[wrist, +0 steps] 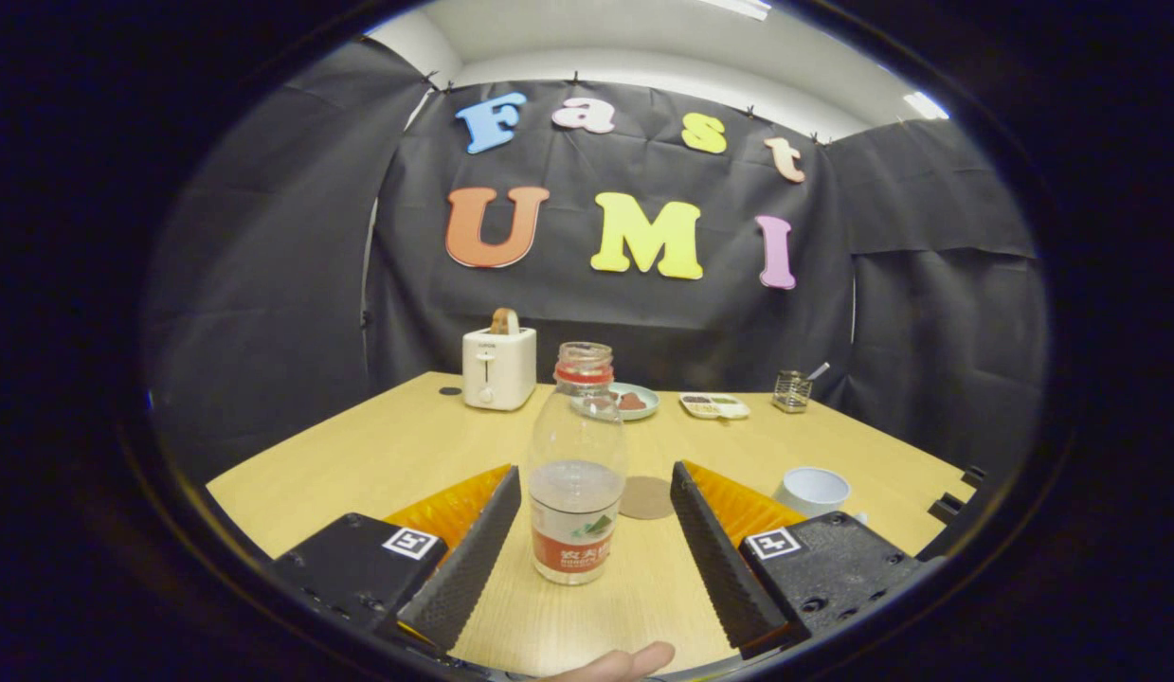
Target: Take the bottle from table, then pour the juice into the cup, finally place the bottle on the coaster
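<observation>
Standing upright on the wooden table, clear plastic bottle sits between wide-open gripper fingers, nearer the left one, neither visibly pressing it.

We see the bottle, clear plastic with no cap, standing upright on the table between the fingers of the gripper, which are spread wide, nearer the left one, with a gap on each side. It is partly filled with clear liquid, and a label wraps its lower body. Just beyond it we see the coaster, a flat brown disc. The cup, pale and open-mouthed, stands upright beyond the right finger.
</observation>
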`<state>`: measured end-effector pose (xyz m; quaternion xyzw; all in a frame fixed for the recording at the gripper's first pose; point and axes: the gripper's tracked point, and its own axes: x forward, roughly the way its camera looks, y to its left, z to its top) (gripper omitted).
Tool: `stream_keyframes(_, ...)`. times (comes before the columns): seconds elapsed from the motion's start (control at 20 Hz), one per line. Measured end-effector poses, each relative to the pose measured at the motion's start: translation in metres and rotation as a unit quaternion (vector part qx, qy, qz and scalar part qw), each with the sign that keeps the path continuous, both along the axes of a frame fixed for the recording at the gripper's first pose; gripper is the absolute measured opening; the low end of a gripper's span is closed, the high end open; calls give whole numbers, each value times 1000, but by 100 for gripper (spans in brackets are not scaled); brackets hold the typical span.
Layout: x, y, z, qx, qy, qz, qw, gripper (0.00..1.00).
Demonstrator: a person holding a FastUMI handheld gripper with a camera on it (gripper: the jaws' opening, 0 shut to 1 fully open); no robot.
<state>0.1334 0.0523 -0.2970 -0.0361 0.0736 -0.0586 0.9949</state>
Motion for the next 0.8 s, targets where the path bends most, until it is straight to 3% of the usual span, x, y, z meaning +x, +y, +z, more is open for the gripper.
stream_keyframes(0.5, 30, 5, -26, 20, -17, 5, 1000, 100)
stream_keyframes(0.75, 52, 9, -22, 35, -72, 9, 997, 100)
stream_keyframes(0.8, 52, 8, -25, 48, -68, 5, 997, 94)
